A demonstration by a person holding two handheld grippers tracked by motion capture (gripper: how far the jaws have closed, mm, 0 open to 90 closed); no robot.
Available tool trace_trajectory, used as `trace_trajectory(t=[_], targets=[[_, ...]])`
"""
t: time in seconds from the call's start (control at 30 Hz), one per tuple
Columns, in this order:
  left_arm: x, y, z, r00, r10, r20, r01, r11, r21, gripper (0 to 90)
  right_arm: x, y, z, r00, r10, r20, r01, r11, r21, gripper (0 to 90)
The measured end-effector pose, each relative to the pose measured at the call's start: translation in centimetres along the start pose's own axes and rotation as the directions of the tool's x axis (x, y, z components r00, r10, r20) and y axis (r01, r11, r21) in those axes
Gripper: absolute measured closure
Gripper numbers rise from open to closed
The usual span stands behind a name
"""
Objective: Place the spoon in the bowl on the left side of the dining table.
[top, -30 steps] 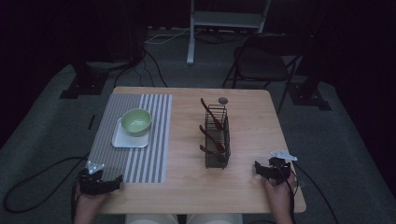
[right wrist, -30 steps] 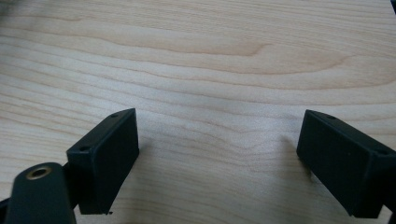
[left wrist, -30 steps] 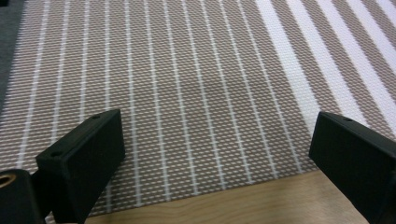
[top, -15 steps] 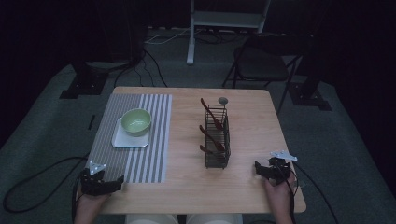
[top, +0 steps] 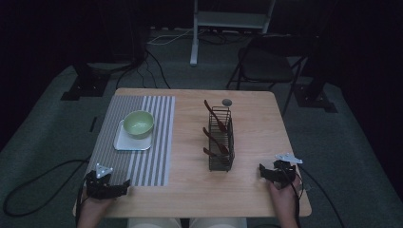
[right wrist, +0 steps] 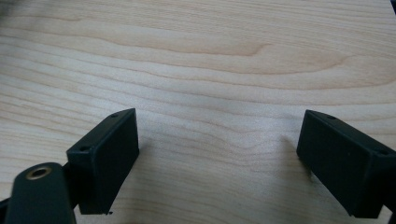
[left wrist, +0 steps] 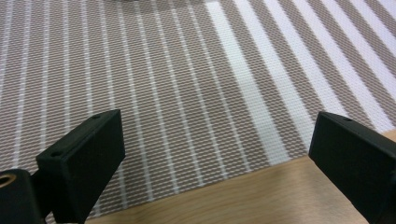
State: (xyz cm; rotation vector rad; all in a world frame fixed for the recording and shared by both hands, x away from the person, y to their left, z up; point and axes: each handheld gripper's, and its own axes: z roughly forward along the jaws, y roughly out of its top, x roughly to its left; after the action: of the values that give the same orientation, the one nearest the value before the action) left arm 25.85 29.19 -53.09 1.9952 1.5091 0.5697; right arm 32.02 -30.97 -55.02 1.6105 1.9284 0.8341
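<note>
On the pale wooden table [top: 190,190], both black two-jaw grippers, left gripper [top: 124,184] at lower left and right gripper [top: 262,171] at lower right, rest with jaws wide, nothing held.

Woven striped cloth mat [left wrist: 187,93], smooth matt wooden table [right wrist: 210,70], black wire metal rack [top: 221,142], glossy green bowl [top: 138,123]

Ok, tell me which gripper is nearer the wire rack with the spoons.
Right. The right gripper sits just off the wire rack at its near right corner; the left gripper rests farther off, at the striped mat's near edge.
</note>
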Motion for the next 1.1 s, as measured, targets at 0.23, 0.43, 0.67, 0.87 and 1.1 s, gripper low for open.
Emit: trace_trajectory(t=[0.23, 0.43, 0.67, 0.87, 1.1], targets=[[-0.5, 0.2, -0.1, 0.9995, 0.018, 0.026, -0.018, 0.9998, -0.007, 3.5, 0.0, 0.0, 0.0, 1.0, 0.0, 0.0, 0.0, 1.0, 0.0, 12.1], [-0.9, 0.7, -0.2, 0.9973, 0.021, 0.071, -0.019, 0.9996, -0.023, 3.5, 0.0, 0.0, 0.0, 1.0, 0.0, 0.0, 0.0, 1.0, 0.0, 12.1], [-1.6, 1.3, -0.1, 0.9946, 0.037, 0.097, -0.034, 0.9989, -0.033, 3.6, 0.0, 0.0, 0.0, 1.0, 0.0, 0.0, 0.0, 1.0, 0.0, 12.1], [-2.2, 1.9, 0.0, 0.9912, 0.055, 0.12, -0.051, 0.9979, -0.04, 3.6, 0.0, 0.0, 0.0, 1.0, 0.0, 0.0, 0.0, 1.0, 0.0, 12.1], [-3.3, 2.8, 0.4, 0.9852, 0.084, 0.15, -0.077, 0.9958, -0.05, 3.6, 0.0, 0.0, 0.0, 1.0, 0.0, 0.0, 0.0, 1.0, 0.0, 12.1]])
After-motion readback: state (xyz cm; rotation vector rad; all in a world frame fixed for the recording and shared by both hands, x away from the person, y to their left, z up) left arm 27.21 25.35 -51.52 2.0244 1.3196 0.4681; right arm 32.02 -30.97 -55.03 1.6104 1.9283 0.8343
